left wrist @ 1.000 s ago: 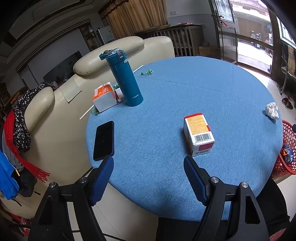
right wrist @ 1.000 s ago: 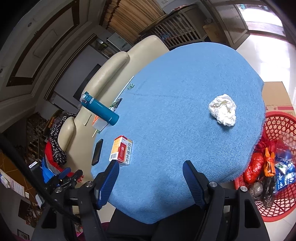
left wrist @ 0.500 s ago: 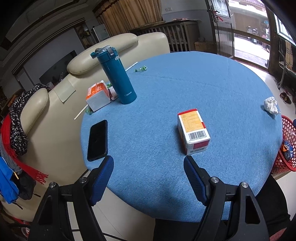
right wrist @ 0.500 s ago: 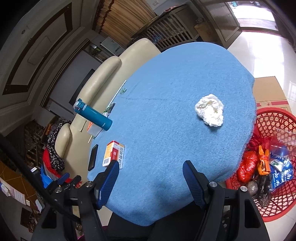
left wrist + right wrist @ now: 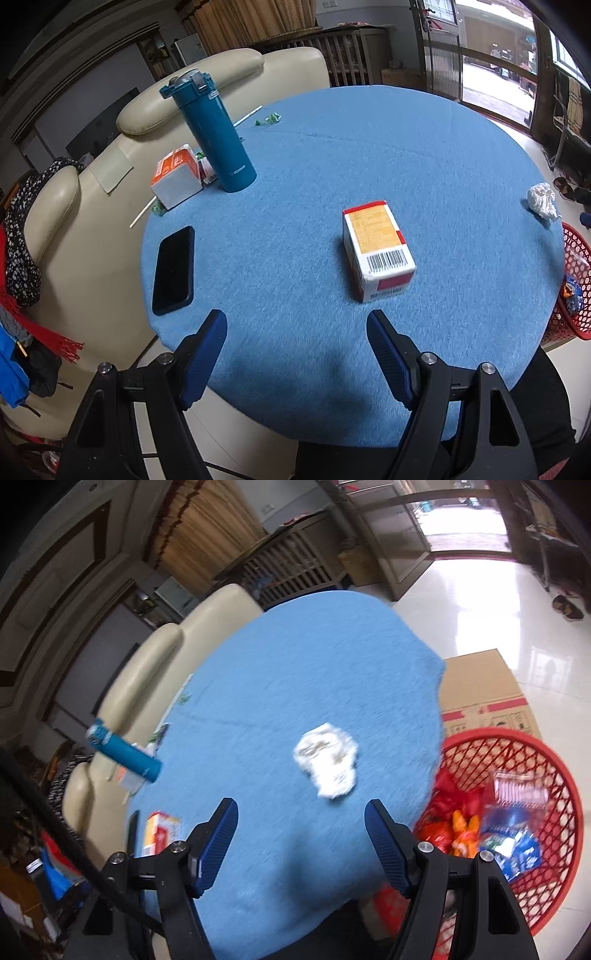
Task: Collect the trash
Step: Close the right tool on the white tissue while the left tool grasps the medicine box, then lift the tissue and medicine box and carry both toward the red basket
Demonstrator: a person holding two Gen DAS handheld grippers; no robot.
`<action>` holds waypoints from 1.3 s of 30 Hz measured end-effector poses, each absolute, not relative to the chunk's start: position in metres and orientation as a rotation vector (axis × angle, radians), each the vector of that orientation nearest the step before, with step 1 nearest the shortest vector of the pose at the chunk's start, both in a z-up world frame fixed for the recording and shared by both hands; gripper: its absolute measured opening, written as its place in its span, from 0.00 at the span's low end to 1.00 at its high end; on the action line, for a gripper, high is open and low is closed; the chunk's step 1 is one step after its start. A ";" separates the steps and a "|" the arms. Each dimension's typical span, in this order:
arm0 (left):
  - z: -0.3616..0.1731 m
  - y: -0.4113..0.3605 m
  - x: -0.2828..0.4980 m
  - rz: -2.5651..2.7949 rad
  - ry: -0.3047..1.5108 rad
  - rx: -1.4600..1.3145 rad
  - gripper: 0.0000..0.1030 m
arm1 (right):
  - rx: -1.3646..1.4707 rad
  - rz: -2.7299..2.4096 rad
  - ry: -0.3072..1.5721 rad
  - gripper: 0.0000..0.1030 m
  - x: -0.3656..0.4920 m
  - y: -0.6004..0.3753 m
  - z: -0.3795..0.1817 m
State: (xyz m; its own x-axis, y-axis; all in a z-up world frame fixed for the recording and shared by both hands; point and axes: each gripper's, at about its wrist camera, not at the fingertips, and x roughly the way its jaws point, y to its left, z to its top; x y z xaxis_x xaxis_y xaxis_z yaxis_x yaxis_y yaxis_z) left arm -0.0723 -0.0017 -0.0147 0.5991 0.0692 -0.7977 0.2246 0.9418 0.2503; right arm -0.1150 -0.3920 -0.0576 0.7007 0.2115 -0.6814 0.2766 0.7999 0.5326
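Observation:
A crumpled white tissue (image 5: 327,762) lies on the round blue table (image 5: 280,686) near its right edge; it also shows in the left wrist view (image 5: 541,200). My right gripper (image 5: 301,810) is open and empty, a short way in front of the tissue. A red mesh trash basket (image 5: 554,775) holding wrappers stands on the floor beside the table. A white, orange and red carton (image 5: 377,248) lies mid-table, just ahead of my left gripper (image 5: 297,325), which is open and empty.
A teal bottle (image 5: 214,140), a second orange-and-white carton (image 5: 176,176), a black phone (image 5: 173,269), a straw (image 5: 247,116) and green scraps (image 5: 267,119) are on the table's left side. A cream sofa (image 5: 92,206) stands behind. A cardboard box (image 5: 480,690) sits by the basket.
My right gripper has swung in toward the tissue, which now sits closer and centred between the fingers; the view is motion-blurred. My left gripper has moved forward over the table edge toward the carton.

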 end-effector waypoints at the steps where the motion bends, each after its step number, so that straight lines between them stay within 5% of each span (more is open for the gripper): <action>1: -0.015 -0.003 -0.068 -0.098 0.930 0.343 0.76 | 0.653 -0.047 0.813 0.72 -0.109 -0.393 -0.060; 11: -0.027 -0.031 -0.016 -0.192 1.000 0.291 0.76 | 0.638 -0.085 0.872 0.72 -0.055 -0.402 -0.085; 16: -0.043 -0.049 0.001 -0.236 1.054 0.269 0.76 | 0.572 -0.072 0.933 0.42 -0.039 -0.383 -0.096; 24: -0.066 -0.053 0.015 -0.259 1.137 0.177 0.76 | 0.502 -0.055 0.931 0.36 -0.042 -0.370 -0.096; 26: -0.069 -0.049 0.017 -0.262 1.152 0.142 0.63 | 0.516 -0.036 0.935 0.36 -0.047 -0.367 -0.095; 27: -0.071 -0.047 0.018 -0.264 1.164 0.130 0.49 | 0.522 -0.025 0.934 0.36 -0.050 -0.365 -0.094; 39: -0.035 -0.062 -0.017 -0.286 1.053 0.172 0.47 | 0.521 0.081 0.863 0.36 -0.078 -0.329 -0.067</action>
State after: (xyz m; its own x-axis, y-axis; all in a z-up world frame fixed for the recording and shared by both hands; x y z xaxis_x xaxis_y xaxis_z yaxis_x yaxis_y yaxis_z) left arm -0.0168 -0.0622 -0.0353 0.4628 -0.1499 -0.8737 0.3129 0.9498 0.0027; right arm -0.0779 -0.3294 -0.0668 0.6556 0.2741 -0.7036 0.1384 0.8724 0.4688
